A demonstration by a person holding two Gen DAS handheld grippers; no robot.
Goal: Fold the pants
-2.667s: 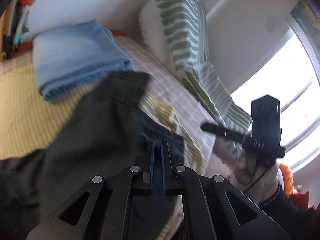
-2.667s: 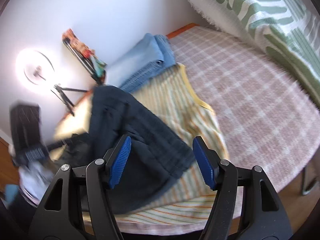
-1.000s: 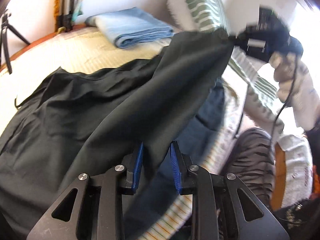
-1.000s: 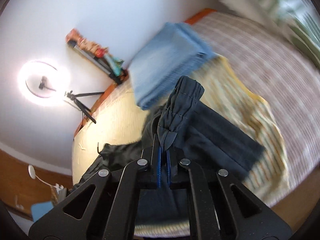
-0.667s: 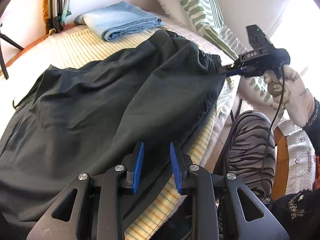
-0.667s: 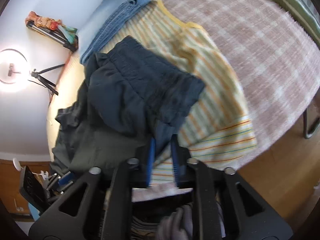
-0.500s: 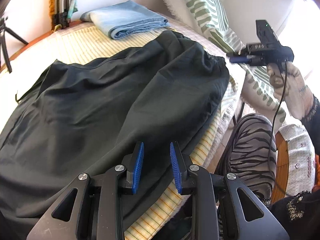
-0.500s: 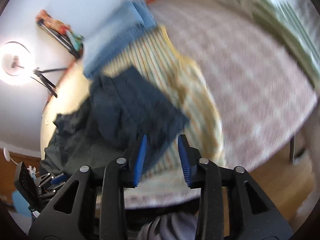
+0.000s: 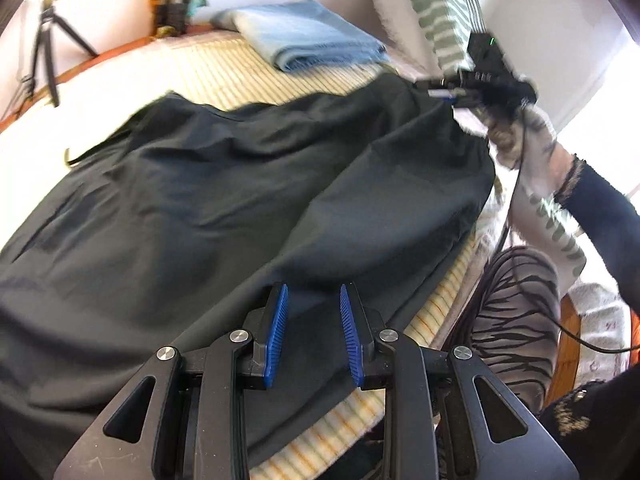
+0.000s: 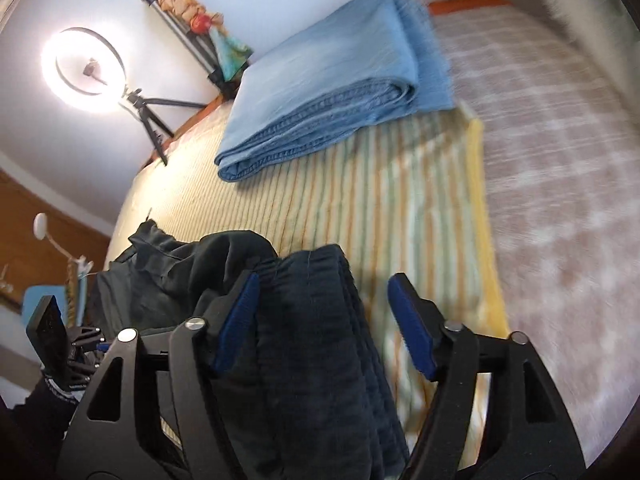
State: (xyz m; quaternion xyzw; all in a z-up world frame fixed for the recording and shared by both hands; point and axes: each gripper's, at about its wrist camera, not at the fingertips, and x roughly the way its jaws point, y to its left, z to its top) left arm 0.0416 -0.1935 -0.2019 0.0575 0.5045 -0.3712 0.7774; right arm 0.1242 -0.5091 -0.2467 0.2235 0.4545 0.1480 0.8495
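We find the left tool point(image 9: 311, 332) standing part open over the near edge of the dark pants point(image 9: 240, 208), its blue pads clear of the cloth with nothing gripped. The right tool point(image 10: 325, 322) is opening; the gathered waistband of the pants point(image 10: 308, 344) lies between its jaws against the left pad, while the right pad stands apart from it. The pants lie spread across a striped yellow cover point(image 10: 384, 216) on the bed point(image 10: 560, 160). Folded blue jeans point(image 10: 336, 80) rest well beyond them, near a green-striped pillow point(image 9: 436, 12). A ring light point(image 10: 86, 66) on a tripod stands by the wall.
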